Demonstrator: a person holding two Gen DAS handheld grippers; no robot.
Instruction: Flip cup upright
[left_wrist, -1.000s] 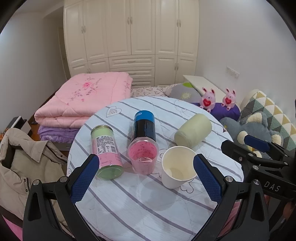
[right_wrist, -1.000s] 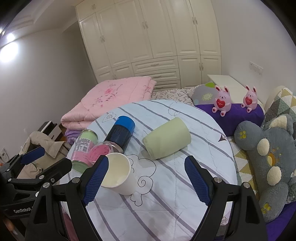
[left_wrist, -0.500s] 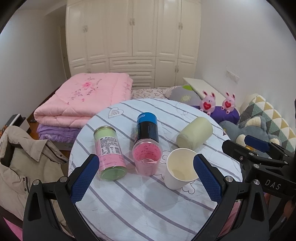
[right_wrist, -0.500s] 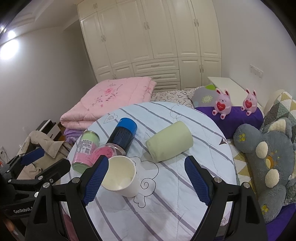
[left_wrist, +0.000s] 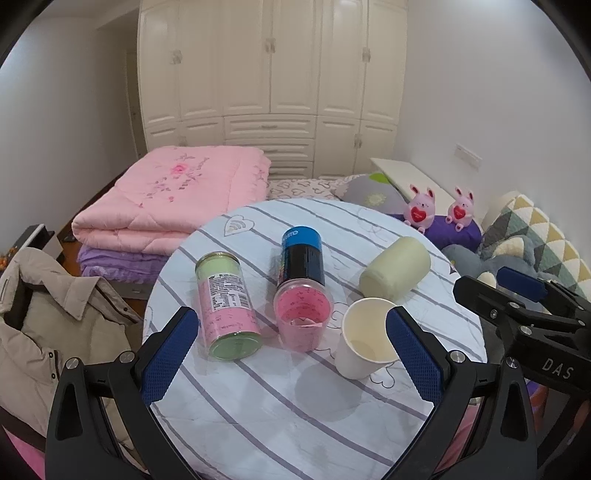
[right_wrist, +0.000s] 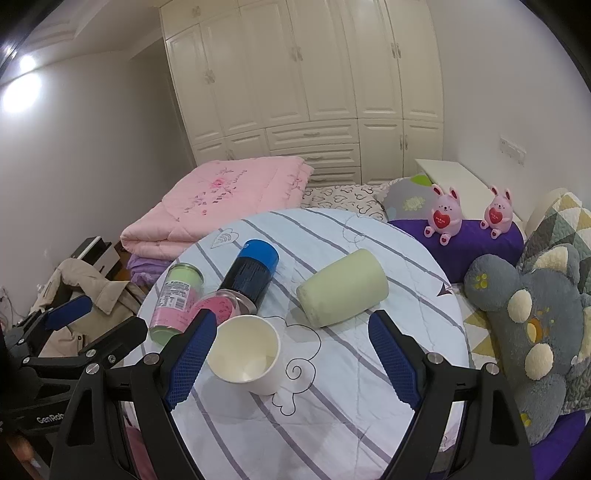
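Fingers (right_wrist: 194, 354) of the right gripper (right_wrist: 295, 362) spread wide and holding nothing, left gripper (left_wrist: 291, 354) likewise wide and empty, both hovering over the near edge of the round desk (right_wrist: 369, 406). Pale green cup (right_wrist: 341, 288) on its side at desk centre-right, just beyond the right gripper; white paper cup (right_wrist: 245, 354) upright at near left, with pink cup (left_wrist: 302, 319), blue-capped can (left_wrist: 303, 254) and green-pink can (left_wrist: 225, 304) further left. Step judged: approach, nothing grasped yet; next move calls for the right gripper to advance, close across the green cup's body and rotate it base-down.
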